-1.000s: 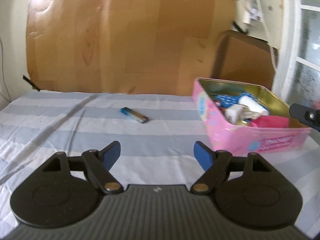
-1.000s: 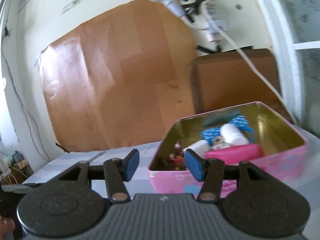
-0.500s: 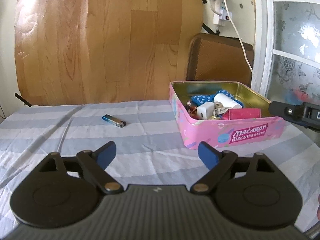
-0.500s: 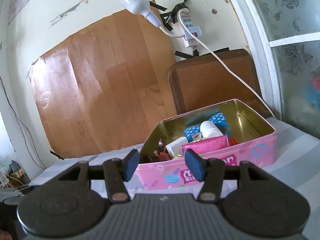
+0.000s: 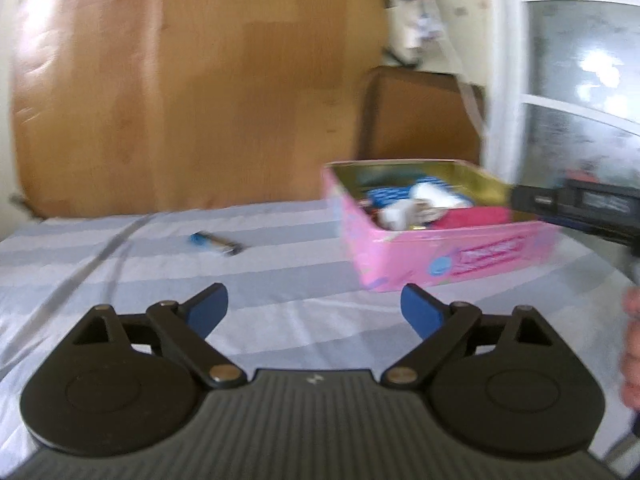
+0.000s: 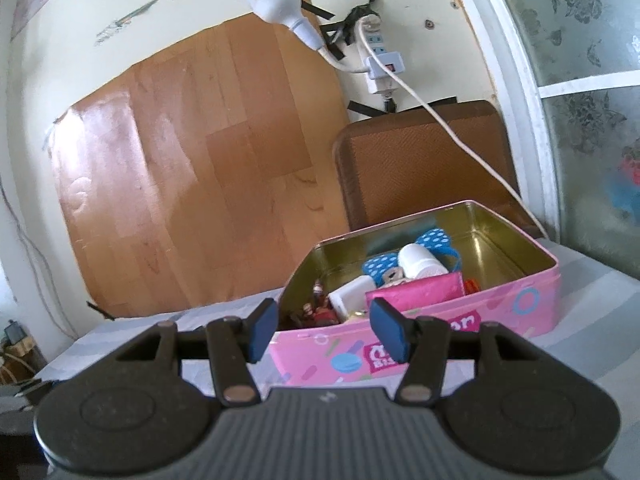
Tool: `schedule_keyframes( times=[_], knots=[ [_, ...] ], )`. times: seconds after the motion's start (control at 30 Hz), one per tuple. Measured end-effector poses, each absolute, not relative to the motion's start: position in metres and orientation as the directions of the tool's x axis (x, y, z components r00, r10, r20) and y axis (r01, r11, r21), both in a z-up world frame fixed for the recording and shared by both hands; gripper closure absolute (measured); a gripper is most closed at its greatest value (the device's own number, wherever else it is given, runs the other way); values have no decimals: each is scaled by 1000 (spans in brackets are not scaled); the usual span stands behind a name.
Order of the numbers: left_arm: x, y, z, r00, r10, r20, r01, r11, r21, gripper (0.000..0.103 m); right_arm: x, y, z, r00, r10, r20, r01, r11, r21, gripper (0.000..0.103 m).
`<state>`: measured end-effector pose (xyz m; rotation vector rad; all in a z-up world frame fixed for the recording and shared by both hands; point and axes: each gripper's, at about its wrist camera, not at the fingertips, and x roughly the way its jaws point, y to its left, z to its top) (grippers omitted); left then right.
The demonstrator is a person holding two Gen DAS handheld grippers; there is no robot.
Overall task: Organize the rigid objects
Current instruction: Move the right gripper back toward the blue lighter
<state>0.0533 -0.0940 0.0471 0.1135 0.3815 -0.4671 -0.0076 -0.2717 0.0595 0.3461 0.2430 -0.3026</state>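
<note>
Left wrist view — blurred, perhaps a lighter [image 5: 216, 243], well beyond empty tongs [image 5: 315, 310].

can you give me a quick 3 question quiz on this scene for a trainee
1. True or false: the small blue and silver item lies on the striped cloth, outside the pink tin.
2. What sits between the pads of the left gripper? A) the pink packet B) nothing C) a white plug
3. Which gripper's view looks into the tin from close by, so that its contents show clearly?

Key
1. True. It lies apart from the tin, to its left in the left wrist view.
2. B. The jaws have just been opening, with only cloth showing between them.
3. The right gripper; the white plug and pink packet show inside.
</note>
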Motion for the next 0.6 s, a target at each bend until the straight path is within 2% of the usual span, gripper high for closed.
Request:
schedule_keyframes(
  times=[0.13, 0.2, 0.37, 0.43, 0.5, 0.6],
  knots=[
    [44, -99, 37, 802, -482, -352, 541, 836, 89, 8, 5, -270, 55, 917, -232, -324, 330, 898, 291, 50],
    [49, -90, 32, 802, -478, -359, 536, 841, 77, 8, 13, -260, 56, 927, -192, -323, 286, 917, 277, 50],
    [83, -32, 19, 850, -364, -380, 389, 921, -12, 8, 63, -214, 63, 940, -12, -341, 82, 978, 191, 52],
    [90, -10, 14, 882, -289, -373, 311, 950, 0, 8, 97, -196, 56, 921, 70, -383, -9, 987, 159, 55],
    [95, 5, 8, 899, -229, -373, 256, 966, 24, 8, 136, -180, 43, 893, 113, -435, -72, 991, 111, 67],
    [100, 20, 4, 886, -272, -376, 265, 962, -70, 9, 206, -171, 24, 856, 129, -501, -106, 992, 75, 68]
  ],
)
